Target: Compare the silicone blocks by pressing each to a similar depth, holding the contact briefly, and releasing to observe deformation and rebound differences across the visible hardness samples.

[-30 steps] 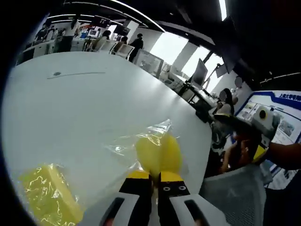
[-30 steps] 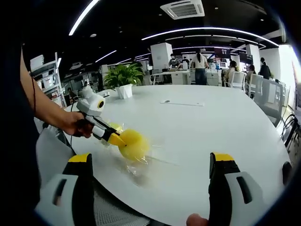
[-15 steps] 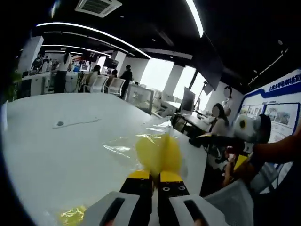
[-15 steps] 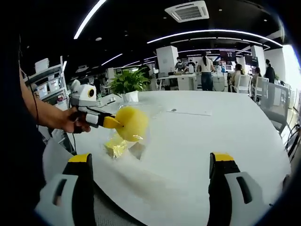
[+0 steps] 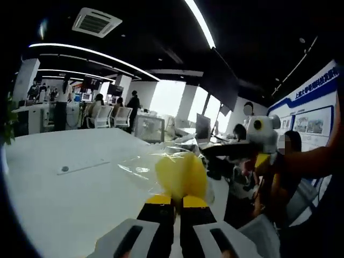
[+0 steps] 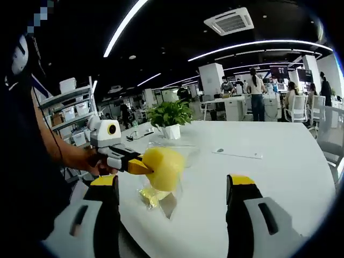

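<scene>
Left claw (image 5: 173, 201) pinched shut on yellow silicone block (image 6: 163, 167) in crinkly clear wrap, lifted above white surface (image 6: 279, 177). Right claw (image 6: 173, 185) gaping, empty. Probably light and squashy (wrap likely slippery); best gripped mid-body, not film.
</scene>
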The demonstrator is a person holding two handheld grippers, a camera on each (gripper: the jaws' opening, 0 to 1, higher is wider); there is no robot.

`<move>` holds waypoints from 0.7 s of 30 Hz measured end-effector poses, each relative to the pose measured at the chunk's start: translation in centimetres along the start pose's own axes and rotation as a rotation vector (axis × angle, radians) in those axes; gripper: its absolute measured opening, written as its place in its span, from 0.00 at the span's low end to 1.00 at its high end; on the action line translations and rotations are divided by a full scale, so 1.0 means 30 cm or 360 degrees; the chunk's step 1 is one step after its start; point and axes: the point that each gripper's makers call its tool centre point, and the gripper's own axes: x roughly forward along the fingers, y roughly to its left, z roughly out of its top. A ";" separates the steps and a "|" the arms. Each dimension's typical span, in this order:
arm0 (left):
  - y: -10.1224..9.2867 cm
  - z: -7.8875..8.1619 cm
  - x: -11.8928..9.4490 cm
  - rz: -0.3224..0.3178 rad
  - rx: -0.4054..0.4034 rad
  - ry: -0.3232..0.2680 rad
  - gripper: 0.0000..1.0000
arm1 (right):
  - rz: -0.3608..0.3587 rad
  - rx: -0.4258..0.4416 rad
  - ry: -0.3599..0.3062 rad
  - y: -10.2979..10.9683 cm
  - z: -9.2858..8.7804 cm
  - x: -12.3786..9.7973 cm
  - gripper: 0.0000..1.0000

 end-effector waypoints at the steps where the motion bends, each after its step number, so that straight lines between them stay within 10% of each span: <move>1: -0.005 0.005 -0.003 -0.0005 -0.0003 -0.0005 0.00 | 0.0010 0.0007 -0.0014 0.001 0.010 0.012 0.78; 21: -0.043 0.049 -0.046 -0.0004 0.0049 -0.0034 0.00 | 0.0326 0.0115 0.0077 0.090 0.007 0.189 0.48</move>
